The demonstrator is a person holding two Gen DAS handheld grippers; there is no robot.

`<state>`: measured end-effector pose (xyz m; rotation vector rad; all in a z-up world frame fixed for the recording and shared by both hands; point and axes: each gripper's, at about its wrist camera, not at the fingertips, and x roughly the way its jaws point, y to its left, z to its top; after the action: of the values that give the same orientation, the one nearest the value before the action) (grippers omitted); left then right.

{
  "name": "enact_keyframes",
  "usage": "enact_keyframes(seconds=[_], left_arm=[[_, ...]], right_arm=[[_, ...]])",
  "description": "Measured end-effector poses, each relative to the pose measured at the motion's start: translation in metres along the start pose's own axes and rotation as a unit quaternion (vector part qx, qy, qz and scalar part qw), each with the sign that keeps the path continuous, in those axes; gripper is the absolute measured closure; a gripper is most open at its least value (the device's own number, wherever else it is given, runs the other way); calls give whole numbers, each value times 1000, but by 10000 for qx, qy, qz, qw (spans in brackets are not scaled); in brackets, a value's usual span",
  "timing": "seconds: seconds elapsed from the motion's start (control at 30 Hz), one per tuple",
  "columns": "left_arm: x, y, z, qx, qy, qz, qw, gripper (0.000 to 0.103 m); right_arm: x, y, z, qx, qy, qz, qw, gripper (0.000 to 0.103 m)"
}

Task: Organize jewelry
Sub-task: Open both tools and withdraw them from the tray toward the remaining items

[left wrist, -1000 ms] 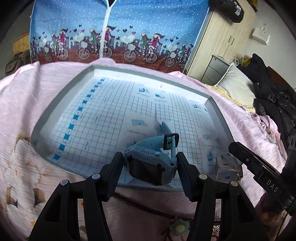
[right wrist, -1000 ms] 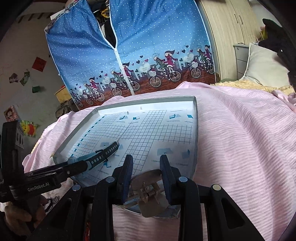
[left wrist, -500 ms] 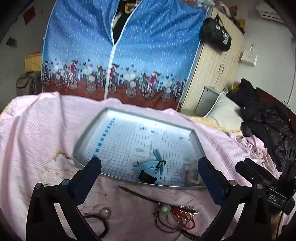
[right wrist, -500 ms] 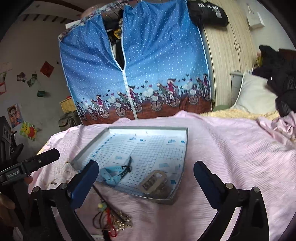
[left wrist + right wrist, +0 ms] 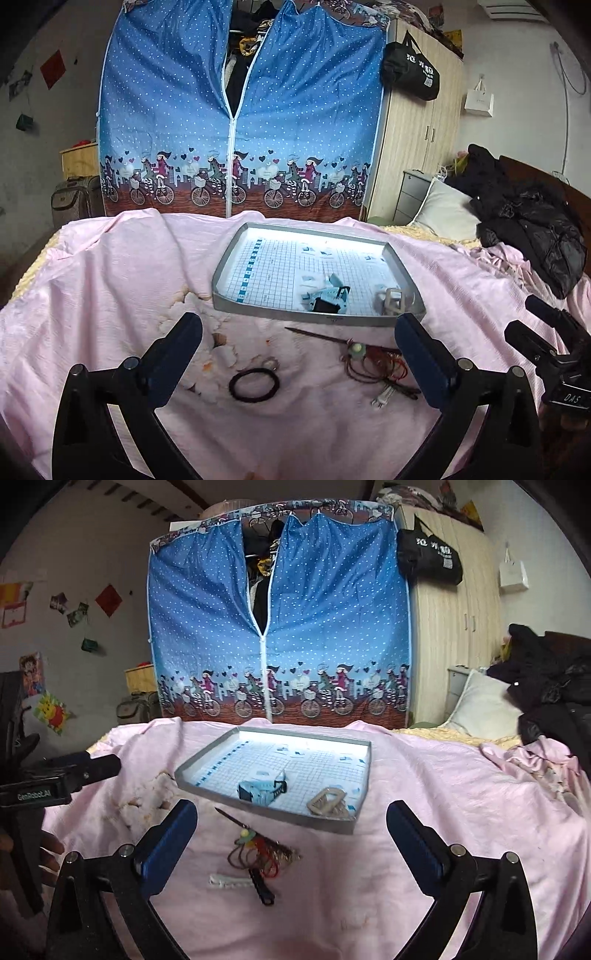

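A grey tray (image 5: 225, 266) (image 5: 207, 755) with a blue grid lining lies on the pink bedsheet. A light blue watch (image 5: 327, 297) (image 5: 262, 790) and a clear hair clip (image 5: 393, 301) (image 5: 327, 799) rest near its front edge. In front of the tray lie a thin hairpin (image 5: 314, 334) (image 5: 231, 818), a tangle of cords and charms (image 5: 373, 363) (image 5: 258, 853), a white clip (image 5: 382, 398) (image 5: 229, 880), a black hair tie (image 5: 253, 386) and a small ring (image 5: 271, 363). My left gripper (image 5: 298, 343) and right gripper (image 5: 291, 829) hover wide open above the bed, well back from the tray, both empty.
A blue fabric wardrobe (image 5: 236, 122) stands behind the bed, with a wooden closet (image 5: 421, 147) to its right. A pillow (image 5: 447, 210) and black jackets (image 5: 528, 221) lie at the right. A hand (image 5: 48, 853) holds the left tool at the right wrist view's left edge.
One second ago my left gripper was shut on the watch and my right on the hair clip over the tray. Both opened, left them in the tray, and drew back and up.
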<state>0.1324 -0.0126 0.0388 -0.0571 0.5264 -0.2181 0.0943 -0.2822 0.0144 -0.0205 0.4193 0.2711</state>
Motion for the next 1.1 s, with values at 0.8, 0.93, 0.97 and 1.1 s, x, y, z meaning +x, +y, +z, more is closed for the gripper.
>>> enact_keyframes(seconds=[0.8,0.93,0.97,1.1], left_arm=[[42,48,-87,-145,1263,-170,9917,1],[56,51,-79,-197,1331,-368,9902,1],[59,52,-77,-226,1345,-418,9898,1],[77,58,-69,-302,1510,-561,9865,1]], right_arm=[[59,30,-65,158,1771,922,9797,0],[76,17,-68,425,2011,1011,9734,0],[80,13,-69,533,2044,1030,9720,0],[90,7,-70,592,2034,1025,9719,0]])
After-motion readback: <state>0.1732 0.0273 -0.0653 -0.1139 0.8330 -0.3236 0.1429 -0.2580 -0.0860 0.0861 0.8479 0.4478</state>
